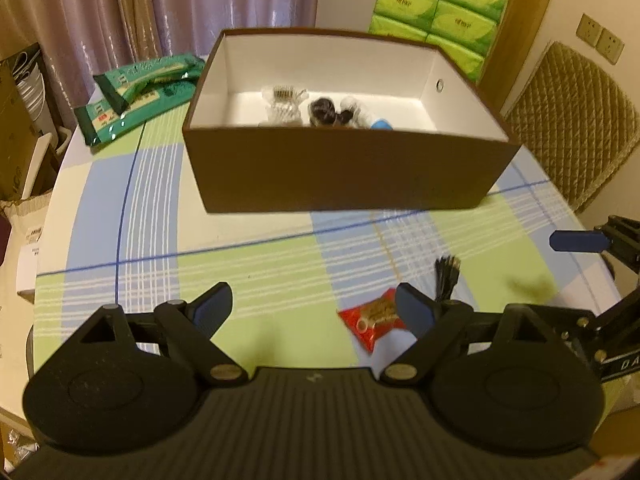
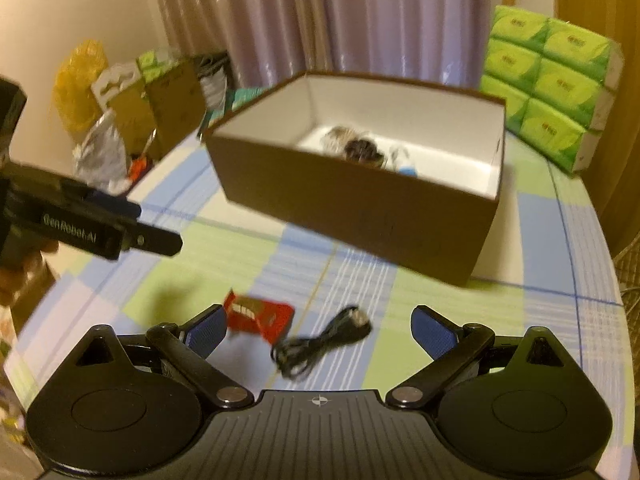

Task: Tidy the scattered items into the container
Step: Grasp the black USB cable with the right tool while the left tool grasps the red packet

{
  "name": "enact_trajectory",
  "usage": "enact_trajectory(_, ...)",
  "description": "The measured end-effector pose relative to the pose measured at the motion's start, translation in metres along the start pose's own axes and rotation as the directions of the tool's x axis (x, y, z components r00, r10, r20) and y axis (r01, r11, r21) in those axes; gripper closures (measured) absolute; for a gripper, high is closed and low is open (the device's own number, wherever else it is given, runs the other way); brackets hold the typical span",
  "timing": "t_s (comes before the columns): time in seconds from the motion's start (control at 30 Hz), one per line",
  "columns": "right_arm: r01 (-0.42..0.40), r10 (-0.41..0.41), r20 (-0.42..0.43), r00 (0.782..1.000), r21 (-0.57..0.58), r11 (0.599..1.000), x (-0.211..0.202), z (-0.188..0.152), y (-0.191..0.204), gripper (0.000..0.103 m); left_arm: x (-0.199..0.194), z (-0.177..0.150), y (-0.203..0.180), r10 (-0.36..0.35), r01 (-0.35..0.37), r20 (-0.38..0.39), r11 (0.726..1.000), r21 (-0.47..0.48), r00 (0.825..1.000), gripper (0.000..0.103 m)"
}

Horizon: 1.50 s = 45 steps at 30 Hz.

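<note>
The task is judged to be well under way but not finished. Several small items, among them clear-wrapped pieces, a dark bundle and something blue, are already seen lying together on the white floor of the brown box, which stands toward the far side of the table on its checked cloth. Two items are left outside it, on the cloth between the box and the near edge: a red packet and, just beside it, a coiled black cable. Whether the two touch cannot be told through the blur. The left gripper is held above the cloth with its jaws spread wide and nothing between them; the red packet lies just inside its right finger in that view. The right gripper is likewise released and empty, with the cable and the packet lying on the table below the gap between its fingers. Two green packs at the far left edge and a stack of green tissue packs behind the box are also seen; whether these count among the things to be tidied cannot be judged. Two pick-ups appear to remain.
</note>
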State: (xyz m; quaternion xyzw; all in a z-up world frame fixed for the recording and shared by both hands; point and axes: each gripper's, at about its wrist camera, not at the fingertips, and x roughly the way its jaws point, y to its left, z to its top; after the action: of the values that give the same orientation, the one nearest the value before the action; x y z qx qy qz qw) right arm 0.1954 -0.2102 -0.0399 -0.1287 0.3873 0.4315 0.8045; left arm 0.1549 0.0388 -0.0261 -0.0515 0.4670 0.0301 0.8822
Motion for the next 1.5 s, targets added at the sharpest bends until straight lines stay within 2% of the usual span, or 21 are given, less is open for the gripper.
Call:
enact_trajectory(0.23,-0.021,0.017,-0.074,0.997,-0.051,0.998,0.021,-0.015,-0.003,0.007,0.016,-0.013,-0.002,-0.002,0.003,-0.040,1.000,0.018,0.999,0.017)
enact_trajectory(0.4,-0.019,0.014,-0.112,0.994,-0.043,0.999,0.033,-0.021,-0.007,0.007,0.027,-0.015,-0.008,-0.018,0.021,-0.060,0.999,0.049,0.998,0.017)
enact_trajectory(0.57,-0.004,0.009,-0.120,0.993,0.047,0.999,0.040,-0.022,-0.014,0.007,0.040,-0.013,-0.009,-0.009,0.014,-0.081,0.998,0.061,0.997,0.017)
enact_trajectory(0.7,0.049,-0.024,-0.132,0.991,0.190,0.981,0.050,-0.020,-0.020,0.008,0.048,-0.011,-0.007,0.001,0.005,-0.094,0.998,0.064,0.996,0.018)
enact_trajectory(0.77,0.041,-0.010,-0.124,0.992,0.256,0.966,0.054,-0.021,-0.022,0.021,0.052,-0.008,-0.005,0.008,-0.001,-0.098,0.998,0.067,0.995,0.018)
enact_trajectory(0.8,0.033,0.000,-0.118,0.993,0.283,0.958,0.055,-0.020,-0.023,0.031,0.054,-0.007,-0.004,0.010,-0.003,-0.100,0.998,0.067,0.995,0.018)
enact_trajectory(0.93,0.029,0.008,-0.099,0.995,0.364,0.931,0.060,-0.018,-0.027,0.049,0.061,-0.004,-0.003,0.012,-0.005,-0.106,0.998,0.066,0.994,0.018)
enact_trajectory(1.0,0.031,0.004,-0.087,0.996,0.394,0.919,0.062,-0.016,-0.030,0.055,0.064,-0.002,-0.002,0.012,-0.004,-0.111,0.998,0.068,0.994,0.018)
enact_trajectory(1.1,0.030,0.007,-0.086,0.996,0.428,0.903,0.068,-0.012,-0.035,0.059,0.068,-0.001,-0.003,0.011,-0.002,-0.118,0.997,0.073,0.993,0.019)
enact_trajectory(1.17,0.039,0.003,-0.097,0.995,0.434,0.900,0.074,-0.011,-0.037,0.062,0.070,0.000,-0.004,0.007,0.002,-0.120,0.997,0.075,0.993,0.019)
enact_trajectory(1.3,0.043,0.013,-0.126,0.992,0.429,0.902,0.082,-0.011,-0.041,0.075,0.072,0.001,-0.006,0.001,0.009,-0.124,0.996,0.084,0.992,0.019)
enact_trajectory(1.4,0.035,0.021,-0.141,0.990,0.389,0.921,0.079,-0.007,-0.043,0.086,0.074,0.001,-0.007,-0.002,0.014,-0.127,0.996,0.092,0.992,0.019)
enact_trajectory(1.5,0.038,0.016,-0.175,0.984,0.301,0.953,0.074,-0.005,-0.043,0.088,0.075,0.001,-0.009,-0.010,0.024,-0.128,0.994,0.111,0.992,0.019)
